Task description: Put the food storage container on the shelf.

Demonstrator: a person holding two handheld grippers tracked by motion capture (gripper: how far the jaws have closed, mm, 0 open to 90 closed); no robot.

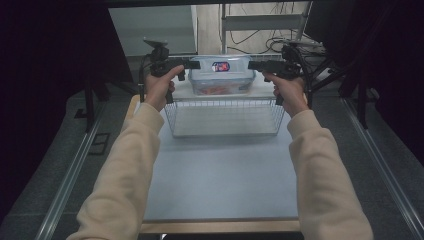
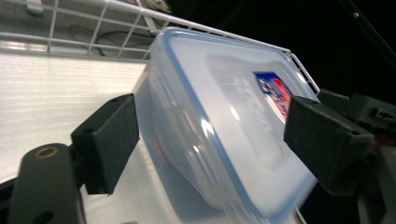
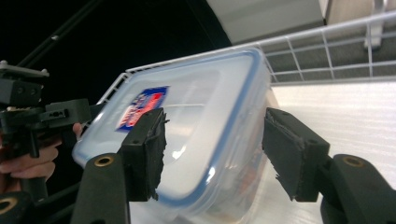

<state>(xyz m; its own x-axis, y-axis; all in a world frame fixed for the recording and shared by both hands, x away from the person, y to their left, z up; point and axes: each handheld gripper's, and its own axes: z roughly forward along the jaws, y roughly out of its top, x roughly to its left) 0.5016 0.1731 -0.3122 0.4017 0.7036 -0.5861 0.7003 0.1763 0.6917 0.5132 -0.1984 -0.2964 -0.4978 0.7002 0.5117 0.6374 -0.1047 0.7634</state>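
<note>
Hidden or unclear: the contents of the plastic container (image 1: 221,75) are only a reddish-orange blur through its clear wall. In my left gripper view its near lower corner is smeared and cut off at the bottom edge. The label (image 1: 220,66) on the lid is red, white and blue; its print is too small to read. My right hand (image 1: 289,93) covers most of that gripper's body in the high view. The room at both sides is too dark to make out.

Count: one lidded container with a blue seal rim. One white wire basket (image 1: 225,117). Two hand-held grippers. One table (image 1: 220,175) with a pale grey top.

Position: the container sits at the far end of the basket, between my two grippers, its lid up and tilted in both gripper views.

Left gripper (image 1: 191,64): jaws spread wide on either side of the container's end, with a visible gap at each pad (image 2: 109,140); released, nothing held.

Right gripper (image 1: 256,65): jaws on either side of the opposite end, one above the lid and one down the side wall. The pads (image 3: 292,156) stand clear of the plastic; not gripping.

Surroundings: cables (image 1: 260,37) and a metal frame (image 1: 260,22) lie beyond the table's far edge. A dark stand (image 1: 90,102) rises to the left of the basket. My cream sleeves (image 1: 125,170) cross the table's two near sides.
</note>
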